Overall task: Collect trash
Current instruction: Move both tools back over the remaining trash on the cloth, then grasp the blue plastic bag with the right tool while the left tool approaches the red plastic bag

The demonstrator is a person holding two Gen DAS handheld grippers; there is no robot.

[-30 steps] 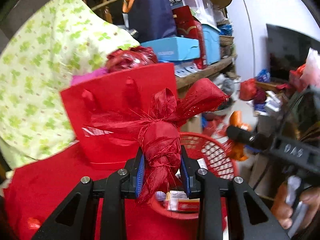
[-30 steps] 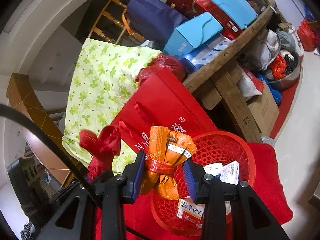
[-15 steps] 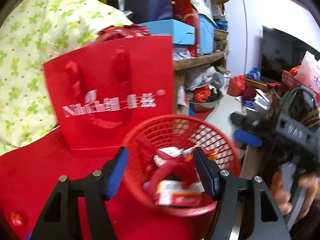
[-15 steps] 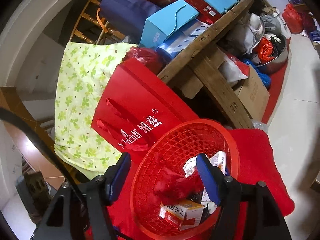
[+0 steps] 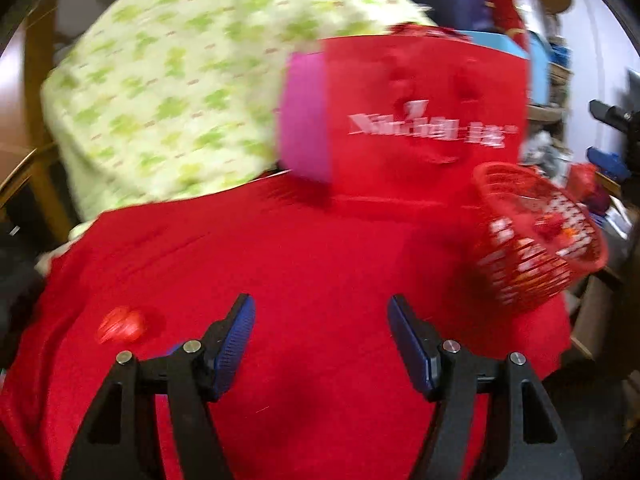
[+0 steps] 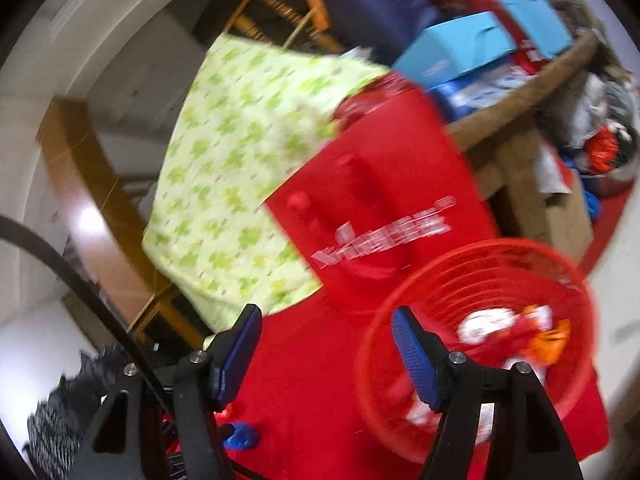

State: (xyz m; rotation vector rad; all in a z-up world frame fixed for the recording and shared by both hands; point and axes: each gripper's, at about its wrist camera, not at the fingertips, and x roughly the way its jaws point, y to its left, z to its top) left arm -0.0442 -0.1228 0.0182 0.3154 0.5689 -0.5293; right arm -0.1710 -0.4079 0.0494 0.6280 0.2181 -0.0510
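Note:
A red mesh basket [image 5: 532, 248] stands at the right edge of the red cloth [image 5: 300, 264]; in the right wrist view the basket [image 6: 480, 344] holds a red wad, an orange wrapper [image 6: 548, 340] and white packets. My left gripper [image 5: 320, 344] is open and empty over the cloth. A small red crumpled piece [image 5: 120, 324] lies on the cloth left of it. My right gripper [image 6: 326, 344] is open and empty, left of the basket. A small blue scrap [image 6: 240, 436] lies on the cloth low in the right wrist view.
A red paper bag [image 5: 424, 120] with white lettering stands behind the basket, a pink box [image 5: 304, 116] beside it. A green-patterned cloth [image 5: 180, 92] hangs at the back left. A wooden shelf [image 6: 520, 96] with blue and red boxes stands at the right. Both views are blurred.
Both grippers opened and dropped the red ribbon wad and the orange wrapper into the basket. Both have since swung left, away from the basket.

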